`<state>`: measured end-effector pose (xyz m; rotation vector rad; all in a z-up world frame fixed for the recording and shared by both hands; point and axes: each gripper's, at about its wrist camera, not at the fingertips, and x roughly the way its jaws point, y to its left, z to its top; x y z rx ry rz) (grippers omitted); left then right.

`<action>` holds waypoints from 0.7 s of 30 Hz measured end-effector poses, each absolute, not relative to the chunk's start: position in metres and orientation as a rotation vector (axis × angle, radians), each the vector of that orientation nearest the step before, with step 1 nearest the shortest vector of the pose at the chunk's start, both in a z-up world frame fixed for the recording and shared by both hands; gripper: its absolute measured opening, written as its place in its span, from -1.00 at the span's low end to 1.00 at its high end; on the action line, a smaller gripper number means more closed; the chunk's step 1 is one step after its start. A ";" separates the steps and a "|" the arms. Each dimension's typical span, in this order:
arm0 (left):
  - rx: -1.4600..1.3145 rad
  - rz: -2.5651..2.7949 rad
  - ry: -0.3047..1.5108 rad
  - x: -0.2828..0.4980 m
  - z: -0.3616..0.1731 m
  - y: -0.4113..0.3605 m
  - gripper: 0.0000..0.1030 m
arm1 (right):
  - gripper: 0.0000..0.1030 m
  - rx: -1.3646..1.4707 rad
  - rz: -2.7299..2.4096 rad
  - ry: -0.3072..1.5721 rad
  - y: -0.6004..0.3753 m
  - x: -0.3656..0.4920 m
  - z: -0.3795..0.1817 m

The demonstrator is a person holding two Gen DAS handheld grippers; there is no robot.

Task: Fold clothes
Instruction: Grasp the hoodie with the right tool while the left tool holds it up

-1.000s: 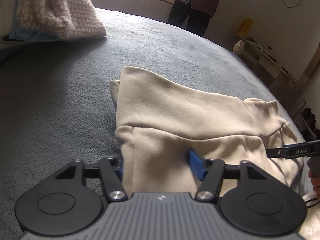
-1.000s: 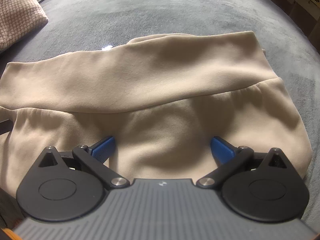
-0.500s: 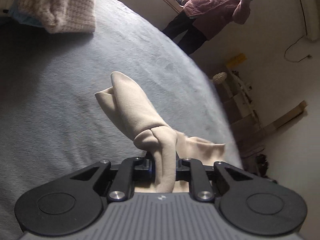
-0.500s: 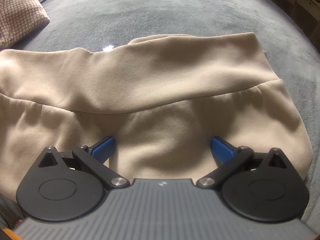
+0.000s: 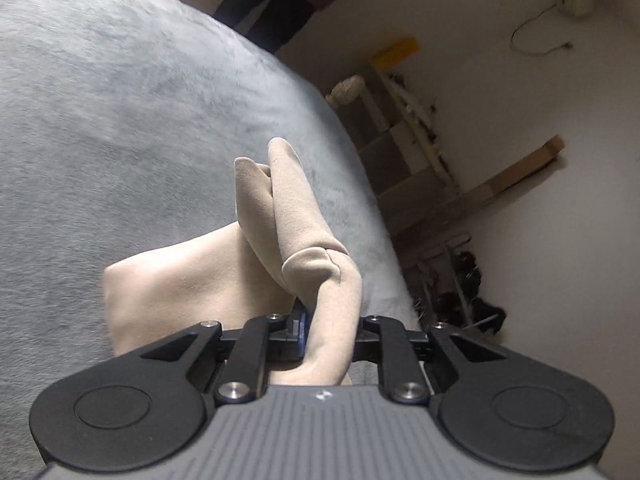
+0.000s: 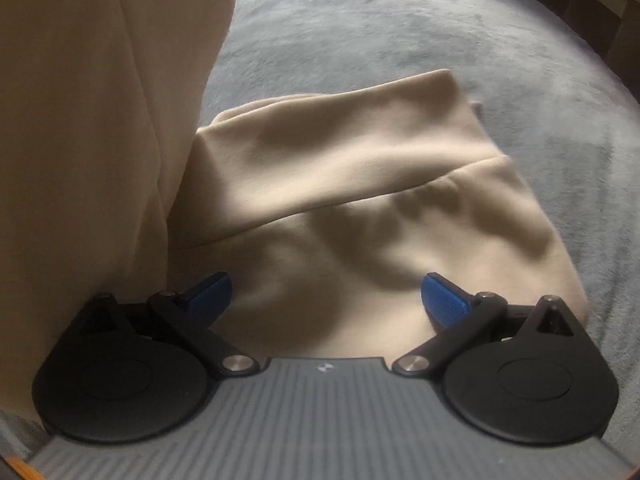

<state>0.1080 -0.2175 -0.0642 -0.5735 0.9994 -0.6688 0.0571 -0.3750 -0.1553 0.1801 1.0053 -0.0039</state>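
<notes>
Scene: a beige garment (image 6: 360, 216) lies on a bed covered with a grey plush blanket (image 5: 120, 120), partway through a fold.
Left gripper (image 5: 330, 332): its jaws are pressed together on a bunched fold of the beige cloth, which passes up between the two black arms and stands out beyond them as a thick rolled ridge. A sliver of one blue pad shows at the left side of the pinched cloth.
Lifted part: seen from the right wrist, a broad sheet of the same cloth hangs raised along the left edge of the view, off the blanket and in shadow.
Right gripper (image 6: 326, 300): its jaws are spread wide, both blue pads clear and nothing between them; they hang just over the near edge of the garment. Whether the pads touch the cloth cannot be told.
Garment on the bed: the rest lies flat on the blanket, with a wide band folded across it and soft creases below the band.
Background: a person (image 5: 276, 4) in dark trousers stands beyond the far edge of the bed; shelving (image 5: 400, 152) stands against a pale wall on the right.
</notes>
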 end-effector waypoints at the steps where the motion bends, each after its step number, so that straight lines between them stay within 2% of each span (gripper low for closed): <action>1: -0.538 -0.661 1.017 0.111 -0.067 -0.233 -0.67 | 0.98 0.241 -0.009 0.982 -0.393 0.050 -0.153; 4: -0.459 -0.638 1.106 0.122 -0.086 -0.275 -0.61 | 0.98 0.474 0.014 0.908 -0.447 0.027 -0.152; 6: -0.433 -0.636 1.195 0.135 -0.107 -0.301 -0.21 | 0.98 0.630 0.024 0.877 -0.475 0.014 -0.161; 9: -0.393 -0.605 1.306 0.150 -0.129 -0.336 0.07 | 0.98 0.835 0.037 0.838 -0.506 -0.002 -0.178; 14: -0.286 -0.595 1.312 0.157 -0.109 -0.382 0.49 | 0.98 1.072 0.094 0.747 -0.530 -0.017 -0.199; 21: -0.331 -0.758 1.258 0.151 -0.068 -0.396 0.46 | 0.98 1.308 0.146 0.654 -0.547 -0.030 -0.222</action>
